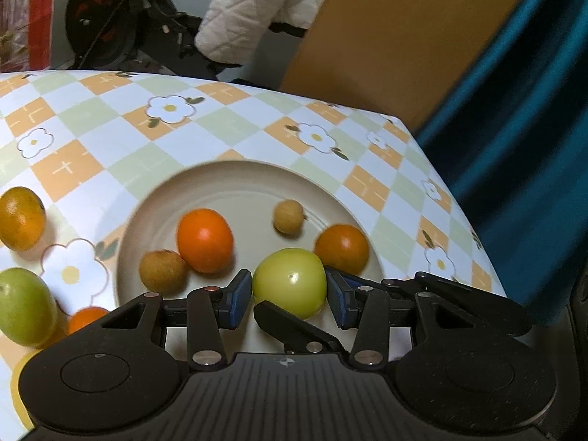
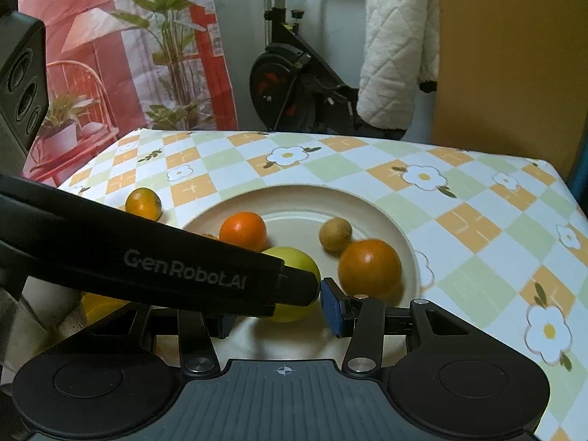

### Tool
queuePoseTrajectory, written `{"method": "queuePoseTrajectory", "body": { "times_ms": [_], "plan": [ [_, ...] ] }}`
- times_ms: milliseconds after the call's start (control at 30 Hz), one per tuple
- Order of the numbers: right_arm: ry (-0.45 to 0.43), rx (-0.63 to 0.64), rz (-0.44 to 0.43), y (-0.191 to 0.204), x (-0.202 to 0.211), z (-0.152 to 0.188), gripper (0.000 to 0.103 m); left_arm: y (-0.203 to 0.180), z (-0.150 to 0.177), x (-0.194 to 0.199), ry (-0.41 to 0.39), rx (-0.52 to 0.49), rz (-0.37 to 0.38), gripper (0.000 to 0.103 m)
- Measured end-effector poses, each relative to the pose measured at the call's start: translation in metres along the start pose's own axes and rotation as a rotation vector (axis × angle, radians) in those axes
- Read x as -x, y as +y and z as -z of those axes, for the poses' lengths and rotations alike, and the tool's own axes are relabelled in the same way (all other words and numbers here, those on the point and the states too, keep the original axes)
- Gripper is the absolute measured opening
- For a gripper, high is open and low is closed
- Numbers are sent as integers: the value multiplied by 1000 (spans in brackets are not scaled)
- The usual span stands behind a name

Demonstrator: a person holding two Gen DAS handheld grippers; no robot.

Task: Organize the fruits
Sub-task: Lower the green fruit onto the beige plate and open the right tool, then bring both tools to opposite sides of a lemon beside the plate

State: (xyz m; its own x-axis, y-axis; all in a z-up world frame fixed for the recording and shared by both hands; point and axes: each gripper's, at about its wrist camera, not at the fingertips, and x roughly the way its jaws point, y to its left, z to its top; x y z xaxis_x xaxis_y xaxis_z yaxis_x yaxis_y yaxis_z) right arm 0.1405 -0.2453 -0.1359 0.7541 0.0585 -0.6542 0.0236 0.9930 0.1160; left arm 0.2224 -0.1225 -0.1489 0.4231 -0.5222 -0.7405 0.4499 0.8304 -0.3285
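Left gripper [image 1: 289,294] has its blue pads on either side of the green fruit [image 1: 290,282], seemingly touching it at both flanks, though motion blur leaves the firmness of the grip unclear. That fruit sits at the near rim of the cream plate [image 1: 235,180], its underside hidden behind a dark finger crossing below it. Right gripper [image 2: 283,312] is harder to read: only its right blue pad [image 2: 332,312] shows plainly, with a gap to the fruit; the left pad is buried under the other gripper's black body, so whether these tongs are apart or closed I cannot tell.

Further into the plate lie a bright orange [image 1: 204,239], a darker orange [image 1: 341,248] partly behind the green fruit, and two small tan fruits [image 1: 162,271] [image 1: 288,216]. Left of the plate, on the checked tablecloth [image 1: 110,117], rest a yellowish orange [image 1: 21,217], another green fruit [image 1: 22,307] cut by the frame edge, and a small orange piece [image 1: 86,318] mostly hidden by the gripper body.
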Motion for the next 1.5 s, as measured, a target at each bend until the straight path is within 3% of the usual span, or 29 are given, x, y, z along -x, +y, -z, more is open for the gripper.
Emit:
{"method": "queuePoseTrajectory", "body": {
  "times_ms": [700,1200,1500],
  "plan": [
    [-3,71,48,10,-17,-17,46,13,-6,9,-55,53,-3,47],
    [-85,-39,45,13,38,-7,50,20,4,80,-171,-12,0,46],
    [-106,-54,4,45,54,10,50,35,25,122,-223,-66,-64,46]
  ]
}}
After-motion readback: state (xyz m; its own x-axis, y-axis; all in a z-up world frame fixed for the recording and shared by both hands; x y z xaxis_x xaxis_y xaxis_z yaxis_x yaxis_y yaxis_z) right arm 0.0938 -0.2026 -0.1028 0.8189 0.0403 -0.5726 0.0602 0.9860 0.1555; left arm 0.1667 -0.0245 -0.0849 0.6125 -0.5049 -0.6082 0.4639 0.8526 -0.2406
